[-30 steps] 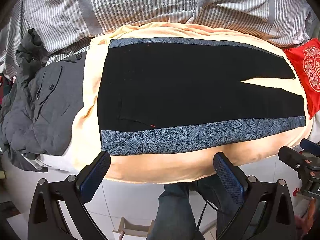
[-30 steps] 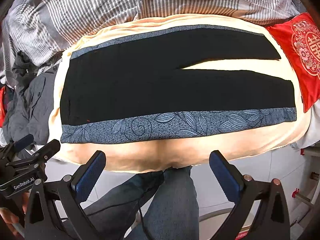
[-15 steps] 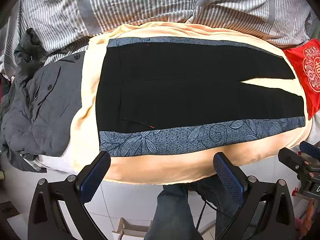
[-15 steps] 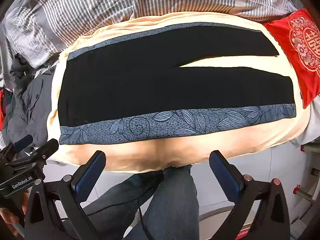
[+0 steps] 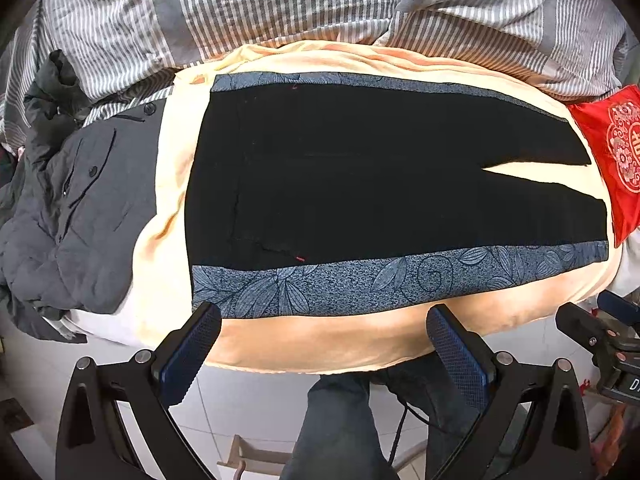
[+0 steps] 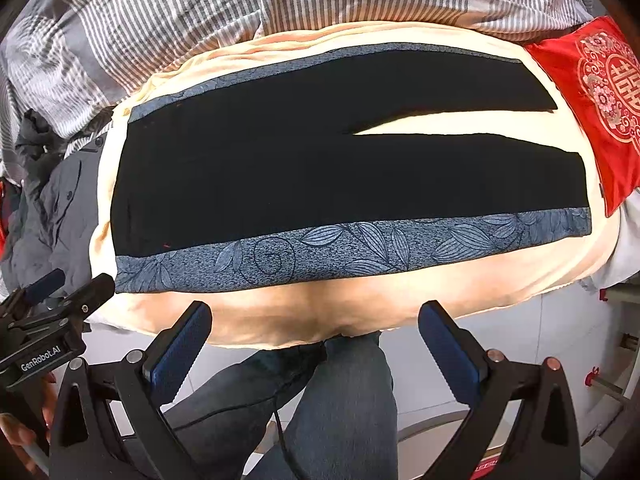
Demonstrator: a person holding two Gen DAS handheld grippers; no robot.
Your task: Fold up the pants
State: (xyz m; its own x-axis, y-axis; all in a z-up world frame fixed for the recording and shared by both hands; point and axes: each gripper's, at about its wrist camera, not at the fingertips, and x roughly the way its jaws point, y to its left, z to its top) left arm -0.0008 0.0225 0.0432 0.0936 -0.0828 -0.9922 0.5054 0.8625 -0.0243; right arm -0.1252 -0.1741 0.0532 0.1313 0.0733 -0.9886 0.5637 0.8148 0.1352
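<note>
Black pants (image 5: 360,176) with blue-grey leaf-patterned side stripes lie spread flat on a cream blanket (image 5: 328,344), waistband to the left, legs to the right with a narrow gap between them. They also show in the right wrist view (image 6: 320,168). My left gripper (image 5: 322,334) is open and empty, held off the bed's near edge below the waist end. My right gripper (image 6: 314,332) is open and empty, below the near stripe at mid-length. Neither touches the pants.
A dark grey jacket (image 5: 76,216) is heaped left of the pants. A red embroidered cushion (image 6: 596,92) lies at the right by the leg cuffs. A grey striped duvet (image 5: 320,4) is behind. The person's jeans legs (image 6: 332,412) and white tiled floor are below.
Both grippers have moved slightly closer to the bed, so the pants look a little larger. Both stay open and empty.
</note>
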